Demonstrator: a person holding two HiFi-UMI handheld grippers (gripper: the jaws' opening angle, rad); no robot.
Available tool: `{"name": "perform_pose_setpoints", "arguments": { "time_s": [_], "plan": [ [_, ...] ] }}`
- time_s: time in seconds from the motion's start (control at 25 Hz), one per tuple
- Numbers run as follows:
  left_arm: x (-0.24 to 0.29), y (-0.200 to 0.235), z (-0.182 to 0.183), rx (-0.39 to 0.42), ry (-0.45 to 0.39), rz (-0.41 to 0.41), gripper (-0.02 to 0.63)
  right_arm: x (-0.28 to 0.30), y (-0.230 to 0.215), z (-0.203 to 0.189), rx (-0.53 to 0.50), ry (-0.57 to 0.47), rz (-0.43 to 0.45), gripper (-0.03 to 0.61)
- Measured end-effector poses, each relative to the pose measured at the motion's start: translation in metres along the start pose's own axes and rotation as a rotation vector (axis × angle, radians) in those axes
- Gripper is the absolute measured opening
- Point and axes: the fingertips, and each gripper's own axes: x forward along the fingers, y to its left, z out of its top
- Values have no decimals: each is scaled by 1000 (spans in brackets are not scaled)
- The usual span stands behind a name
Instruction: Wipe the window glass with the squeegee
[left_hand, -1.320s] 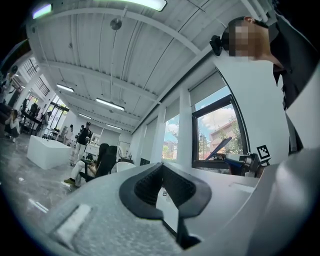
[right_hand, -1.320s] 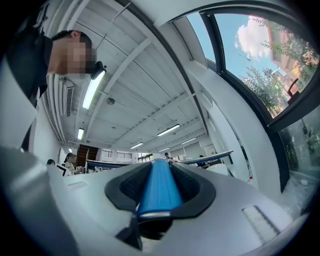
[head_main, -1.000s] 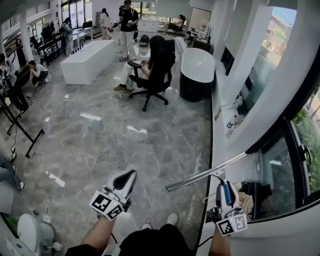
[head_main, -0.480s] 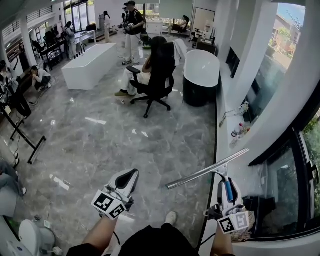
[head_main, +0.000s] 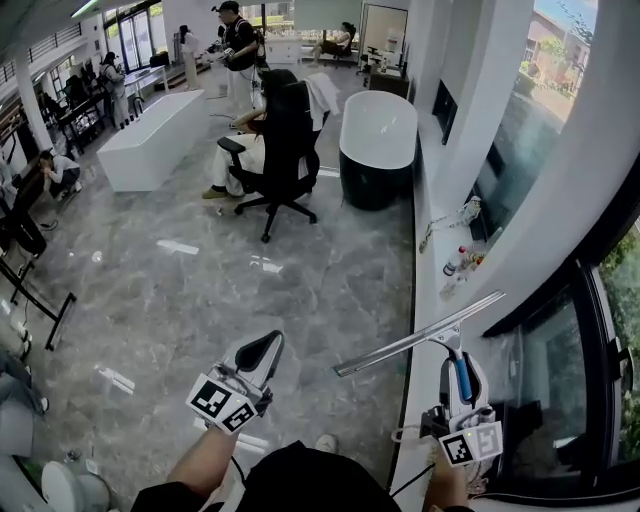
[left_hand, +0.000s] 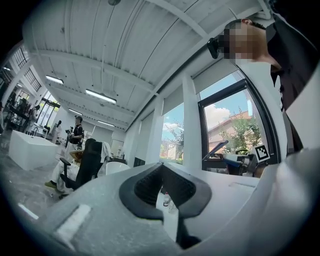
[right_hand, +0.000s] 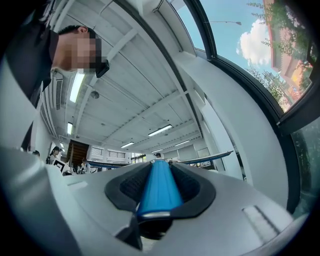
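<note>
Holds the squeegee (head_main: 420, 336) in the right gripper (head_main: 457, 366) by its blue handle (right_hand: 157, 187), with the jaws pressed against both sides of the grip. Points the handle forward and away from the body, in line with the jaws. Carries the long blade (right_hand: 202, 159) crosswise at the handle's far end, slanting in the head view from low left over the floor (head_main: 200, 290) to high right above the white sill (head_main: 428, 300). Keeps the tool raised in the air just beside the window (head_main: 545, 390), whose dark frame rises at the right. Cannot tell whether the blade's right tip meets the wall there. Extends the right forearm straight ahead at the bottom edge of the head view, hand under the marker cube. Reaches the left forearm forward and slightly inward, with the left gripper (head_main: 262, 352) tilted up over the floor, well apart from the squeegee. Shows that gripper (left_hand: 162, 170) with its jaw tips together and nothing held between them.
</note>
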Motion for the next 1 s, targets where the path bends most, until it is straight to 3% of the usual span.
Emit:
{"name": "perform_pose_setpoints", "arguments": {
  "time_s": [0.44,1.0],
  "plan": [
    [119,-31,-31,-19,51,-168,-1,-10,-84,11,-35,-27,-146,130],
    [320,-62,-62,-87,69,-579,0,-2,-168,47,-177,-104,-510,130]
  ]
}}
